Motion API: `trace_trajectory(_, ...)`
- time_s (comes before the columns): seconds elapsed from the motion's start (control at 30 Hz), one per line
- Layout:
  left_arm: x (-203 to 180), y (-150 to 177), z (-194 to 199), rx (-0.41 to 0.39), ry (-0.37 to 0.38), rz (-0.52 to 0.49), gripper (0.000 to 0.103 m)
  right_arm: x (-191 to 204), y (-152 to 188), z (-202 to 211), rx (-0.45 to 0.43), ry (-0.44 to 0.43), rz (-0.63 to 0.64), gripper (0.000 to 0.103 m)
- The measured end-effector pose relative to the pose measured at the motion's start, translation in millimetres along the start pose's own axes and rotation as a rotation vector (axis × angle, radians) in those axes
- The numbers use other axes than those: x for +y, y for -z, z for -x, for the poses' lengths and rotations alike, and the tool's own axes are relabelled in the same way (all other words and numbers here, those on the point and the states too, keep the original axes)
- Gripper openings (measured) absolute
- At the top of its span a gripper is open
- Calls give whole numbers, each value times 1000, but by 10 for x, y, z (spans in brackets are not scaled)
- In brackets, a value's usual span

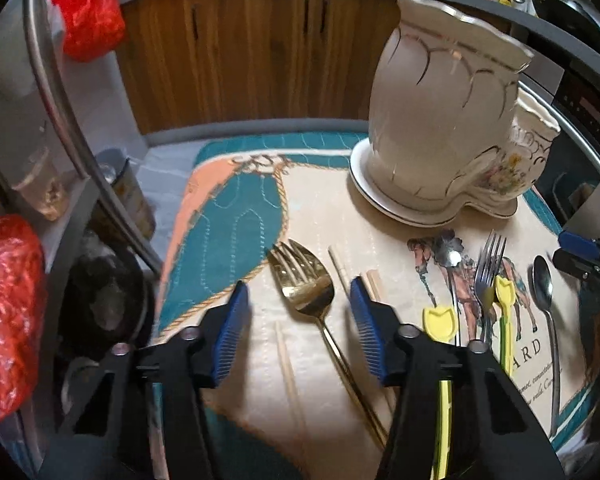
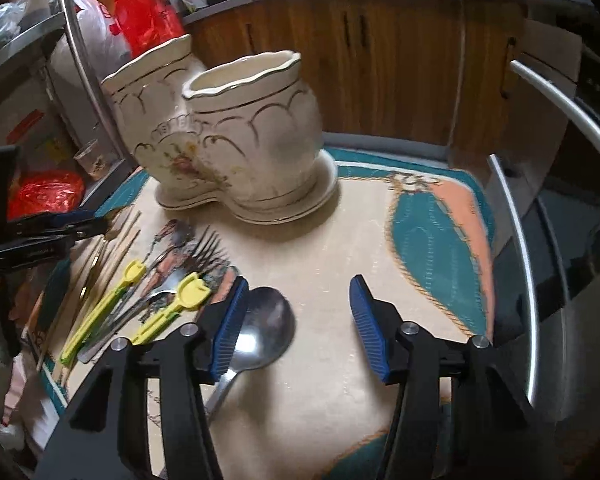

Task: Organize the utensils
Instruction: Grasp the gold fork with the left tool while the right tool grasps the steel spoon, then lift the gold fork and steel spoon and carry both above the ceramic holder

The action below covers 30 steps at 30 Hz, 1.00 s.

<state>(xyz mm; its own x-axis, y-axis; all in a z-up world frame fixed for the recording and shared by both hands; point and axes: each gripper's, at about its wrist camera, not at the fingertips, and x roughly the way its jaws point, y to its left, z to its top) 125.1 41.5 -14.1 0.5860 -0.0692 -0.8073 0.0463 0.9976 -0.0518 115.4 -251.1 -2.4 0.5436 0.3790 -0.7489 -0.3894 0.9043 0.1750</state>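
A gold fork and spoon (image 1: 304,276) lie stacked on the patterned mat (image 1: 236,216), between the fingers of my left gripper (image 1: 300,300). It is open and its blue pads stand clear of them. Wooden chopsticks (image 1: 286,360) lie beside them. Further right are yellow-handled utensils (image 1: 505,292), a silver fork (image 1: 488,264) and a silver spoon (image 1: 544,280). My right gripper (image 2: 298,300) is open over the mat (image 2: 432,232). A silver spoon (image 2: 268,324) lies beside its left finger, which overlaps the bowl's left edge; nothing is gripped. A cream double ceramic holder (image 1: 440,112) (image 2: 256,132) stands at the back.
Wooden cabinets (image 1: 240,52) run behind the table under a counter with bottles. Red plastic bags (image 1: 88,12) hang at the left. A curved metal rail (image 2: 528,280) borders the table's right side. Bare mat lies in front of the holder.
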Motion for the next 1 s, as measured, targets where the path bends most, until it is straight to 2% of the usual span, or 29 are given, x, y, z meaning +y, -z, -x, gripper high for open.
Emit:
trace_trajectory(0.17, 29, -15, -114, 21, 19, 8, 36, -15, 3, -79, 33, -39, 0, 46)
trace_trajectory(0.3, 68, -17, -124, 9, 43, 25, 32, 25, 30, -132, 59, -72, 14, 42)
trace_trajectory(0.43, 70, -20, -154, -2, 47, 9, 30, 90, 72, -148, 72, -90, 40, 32)
trace_trajectory(0.73, 87, -35, -155, -4, 89, 11, 28, 43, 130, -179, 118, -133, 18, 25)
trace_trajectory(0.77, 83, -35, -151, -8, 95, 8, 25, 43, 135, -179, 114, -121, 20, 14)
trace_trajectory(0.8, 77, -41, -149, -10, 97, 6, 12, 28, 142, -172, 112, -126, 10, 10)
trace_trajectory(0.83, 69, -44, -146, -12, 101, 5, 6, 13, 139, -159, 111, -136, -3, 9)
trace_trajectory(1.0, 44, -58, -74, -36, 109, -1, 5, 42, 110, -59, 80, -160, -12, 4)
